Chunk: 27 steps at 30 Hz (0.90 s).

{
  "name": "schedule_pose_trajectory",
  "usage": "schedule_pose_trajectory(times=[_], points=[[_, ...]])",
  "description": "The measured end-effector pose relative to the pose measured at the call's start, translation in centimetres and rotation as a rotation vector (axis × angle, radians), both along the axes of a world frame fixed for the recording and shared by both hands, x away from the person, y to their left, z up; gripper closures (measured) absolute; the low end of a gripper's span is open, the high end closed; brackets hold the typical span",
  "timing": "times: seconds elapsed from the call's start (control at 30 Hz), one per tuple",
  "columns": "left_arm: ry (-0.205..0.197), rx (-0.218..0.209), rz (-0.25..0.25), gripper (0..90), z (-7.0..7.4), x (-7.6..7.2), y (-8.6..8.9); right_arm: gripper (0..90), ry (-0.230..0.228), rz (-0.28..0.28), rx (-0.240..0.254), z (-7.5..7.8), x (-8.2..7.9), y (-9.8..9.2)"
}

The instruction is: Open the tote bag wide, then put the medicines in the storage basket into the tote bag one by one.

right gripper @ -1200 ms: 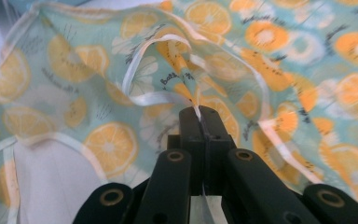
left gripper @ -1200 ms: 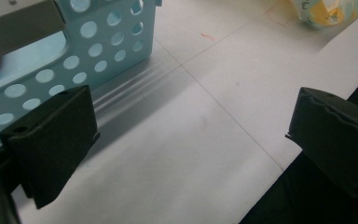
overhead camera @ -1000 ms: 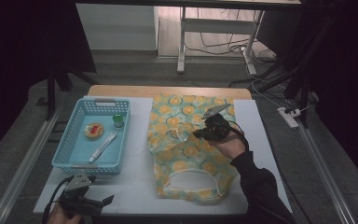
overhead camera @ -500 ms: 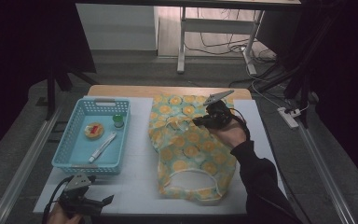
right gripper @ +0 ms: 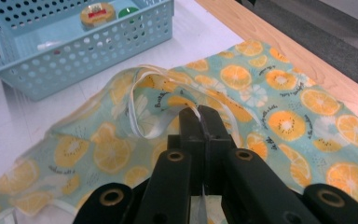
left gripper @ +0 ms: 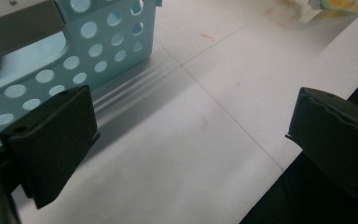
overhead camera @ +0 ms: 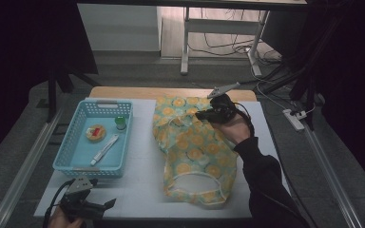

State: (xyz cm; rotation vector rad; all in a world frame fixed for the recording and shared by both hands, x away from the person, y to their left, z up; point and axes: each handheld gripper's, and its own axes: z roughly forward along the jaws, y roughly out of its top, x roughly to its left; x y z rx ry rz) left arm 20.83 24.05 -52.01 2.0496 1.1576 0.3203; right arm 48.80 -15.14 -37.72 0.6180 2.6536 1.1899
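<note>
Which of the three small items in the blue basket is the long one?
The white tube, lying slantwise near the basket's front; the round orange tin and green-capped jar behind it are short.

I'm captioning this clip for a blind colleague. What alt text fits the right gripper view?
The right tongs, jaws shut, pinch a white strap of a pale green cloth printed with orange slices, lifting it off the white table. Beyond it stands a light blue perforated basket holding a small round tin.
</note>
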Motion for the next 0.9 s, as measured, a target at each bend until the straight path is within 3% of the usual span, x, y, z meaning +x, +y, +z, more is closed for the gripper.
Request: schedule_pose_trajectory(times=[0.8,0.9], points=[[-0.002,-0.001,0.006,1.2,0.0,-0.1,0.0,90.0,-0.027,-0.015,0.030,1.2,1.3,1.0],[0.002,-0.019,0.016,0.9,0.0,0.0,0.3,90.0,-0.025,-0.010,0.033,1.1,1.3,1.1]])
